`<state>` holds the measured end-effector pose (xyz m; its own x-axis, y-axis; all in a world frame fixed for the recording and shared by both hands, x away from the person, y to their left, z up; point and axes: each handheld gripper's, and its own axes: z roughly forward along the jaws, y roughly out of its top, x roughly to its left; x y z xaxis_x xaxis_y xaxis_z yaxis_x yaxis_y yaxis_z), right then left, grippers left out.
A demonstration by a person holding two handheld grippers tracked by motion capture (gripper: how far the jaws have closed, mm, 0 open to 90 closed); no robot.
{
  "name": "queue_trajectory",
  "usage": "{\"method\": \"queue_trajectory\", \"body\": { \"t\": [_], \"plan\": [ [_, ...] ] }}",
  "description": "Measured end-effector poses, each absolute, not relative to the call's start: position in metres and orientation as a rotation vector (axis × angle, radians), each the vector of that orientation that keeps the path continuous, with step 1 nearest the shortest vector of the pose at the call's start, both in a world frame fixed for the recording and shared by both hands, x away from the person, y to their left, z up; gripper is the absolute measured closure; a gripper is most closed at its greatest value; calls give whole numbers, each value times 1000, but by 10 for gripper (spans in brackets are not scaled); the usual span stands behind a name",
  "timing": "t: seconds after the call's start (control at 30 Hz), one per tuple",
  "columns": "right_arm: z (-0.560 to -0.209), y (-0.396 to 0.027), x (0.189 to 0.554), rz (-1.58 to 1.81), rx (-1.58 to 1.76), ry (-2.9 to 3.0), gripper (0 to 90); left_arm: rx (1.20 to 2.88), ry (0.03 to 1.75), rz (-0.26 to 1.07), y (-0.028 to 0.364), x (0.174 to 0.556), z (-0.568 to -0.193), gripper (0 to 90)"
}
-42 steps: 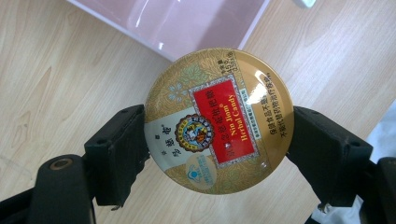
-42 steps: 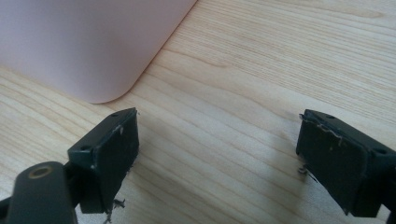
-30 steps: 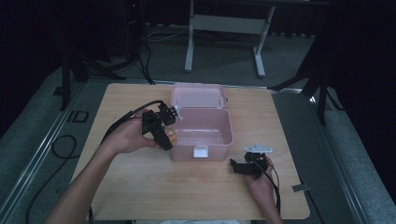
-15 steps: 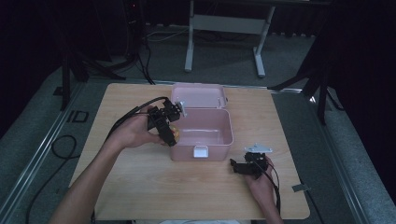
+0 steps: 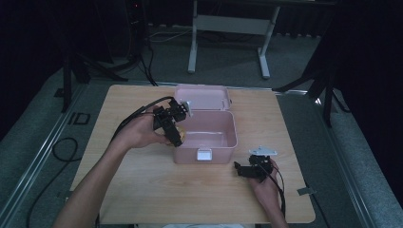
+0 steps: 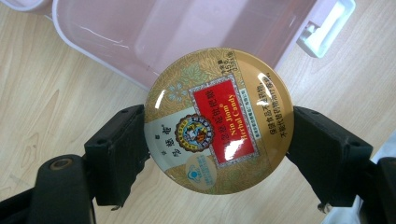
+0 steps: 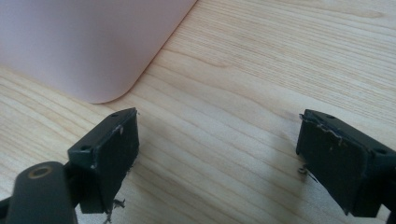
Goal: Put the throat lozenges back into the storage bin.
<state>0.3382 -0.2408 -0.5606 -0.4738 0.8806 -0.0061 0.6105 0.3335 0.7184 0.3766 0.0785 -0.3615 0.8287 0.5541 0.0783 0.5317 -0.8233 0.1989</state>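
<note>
Candy tin [image 6: 218, 122], round and gold with a red label, clamped face-up between both pads of the left gripper [image 5: 175, 133], right beside the left wall of the pink box [image 5: 205, 142].

Nearest the person, in front of the box and to its right: right gripper [image 5: 243, 170], resting low on the wooden table [image 5: 142, 190] in the right hand [image 5: 266, 187]. Jaws spread wide, nothing between them, pointing towards the box's front right corner. Probably parked there to stay out of the way while the other hand works, yet close enough to steady the box if needed.

Farther in, level with the box's left wall: left hand [image 5: 140, 133] holding its gripper tilted downward, jaws partway closed and pressing the tin's rim from opposite sides. Grips across the widest part, likely so that the smooth round tin cannot slip or twist out. Held over the table just outside the box's rim, seemingly ready to go over the wall and into the box.

Farther still: box interior bare as far as can be seen, white latch [image 5: 204, 154] on the front wall undone, lid [image 5: 202, 96] folded back behind the box, leaving the opening free for the tin. Beyond the box and the table's far edge: dark floor and pale metal frame legs [image 5: 228, 42].
</note>
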Motion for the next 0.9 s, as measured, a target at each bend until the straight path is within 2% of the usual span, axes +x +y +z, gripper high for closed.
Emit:
{"method": "queue_trajectory", "body": {
  "t": [0.9],
  "plan": [
    [-561,-241,338,932,1319,2208,128,2860,831,190,59,387,-366,219]
  ]
}}
